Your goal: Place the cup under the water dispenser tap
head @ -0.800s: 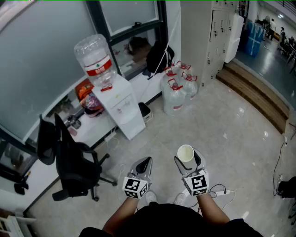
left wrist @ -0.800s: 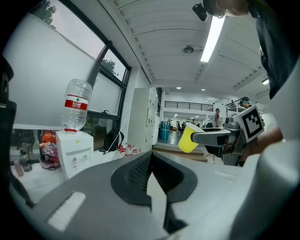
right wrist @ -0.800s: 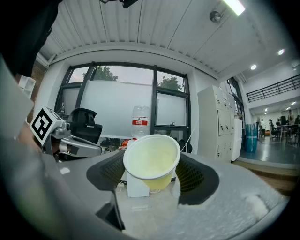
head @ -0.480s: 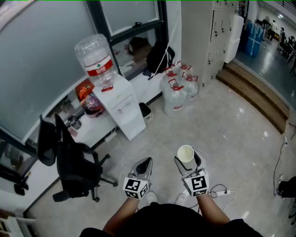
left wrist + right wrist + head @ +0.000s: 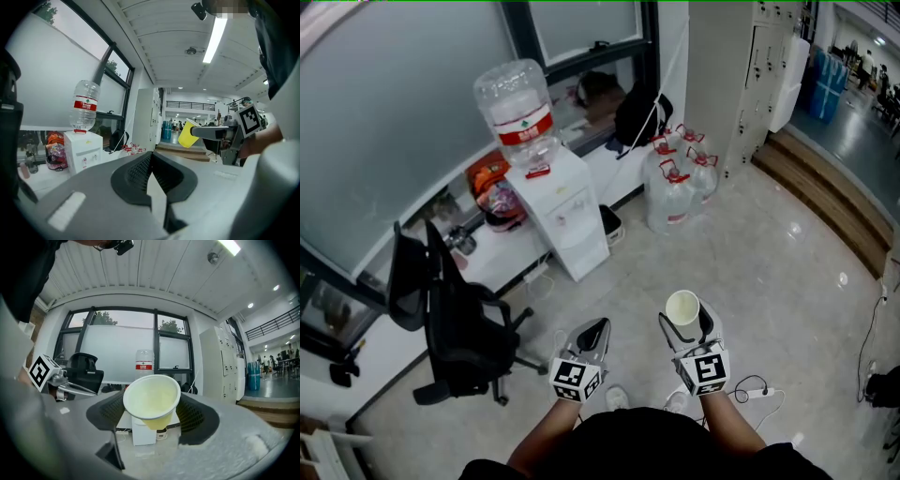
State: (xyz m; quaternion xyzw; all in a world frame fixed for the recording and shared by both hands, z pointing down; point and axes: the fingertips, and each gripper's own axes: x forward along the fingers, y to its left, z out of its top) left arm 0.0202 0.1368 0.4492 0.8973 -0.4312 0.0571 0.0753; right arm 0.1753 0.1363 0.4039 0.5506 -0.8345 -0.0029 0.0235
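Observation:
A yellow paper cup sits between the jaws of my right gripper, which is shut on it, mouth tilted toward the camera. My left gripper is shut with nothing in it, held beside the right one. The white water dispenser with a clear bottle on top stands against the window wall, well ahead of both grippers. Its taps are small on its front face.
A black office chair stands left of the dispenser. Several spare water bottles cluster on the floor to its right, by a black bag. A low white ledge holds clutter. A cable and power strip lie near my feet.
The head view has shifted: the dispenser, chair and bottles now sit further right and lower. The grippers keep their pose, the cup still held.

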